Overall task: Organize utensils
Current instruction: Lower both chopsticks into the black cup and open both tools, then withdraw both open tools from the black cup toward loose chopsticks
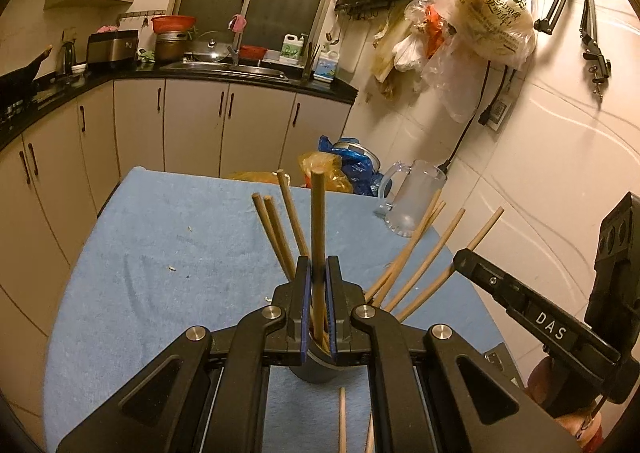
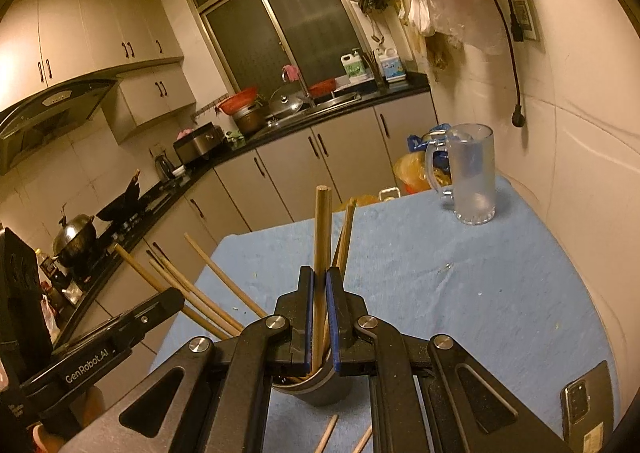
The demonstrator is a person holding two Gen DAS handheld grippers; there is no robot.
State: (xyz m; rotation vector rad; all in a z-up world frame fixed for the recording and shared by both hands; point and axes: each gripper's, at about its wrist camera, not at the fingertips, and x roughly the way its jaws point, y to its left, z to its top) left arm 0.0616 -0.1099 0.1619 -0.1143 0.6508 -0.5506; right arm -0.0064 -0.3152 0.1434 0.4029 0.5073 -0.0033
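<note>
A: Left gripper (image 1: 318,273)?
B: Clamped on 1 chopstick (image 1: 318,221), its lower end in the grey cup (image 1: 314,367).
A: Right gripper (image 2: 319,277)?
B: Pinching 1 chopstick (image 2: 322,229) above that cup too.
A: Others?
B: About 7 lean in the cup, 2 lie on the blue cloth (image 1: 160,253). 1 glass mug (image 2: 472,177), 1 phone (image 2: 584,409).

white letters "das" stand on the black arm of the right gripper (image 1: 464,265), seen from the left wrist. "genrobot.ai" stands on the arm of the left gripper (image 2: 172,299), seen from the right wrist. print on the hanging plastic bag (image 1: 500,17) is unreadable.
</note>
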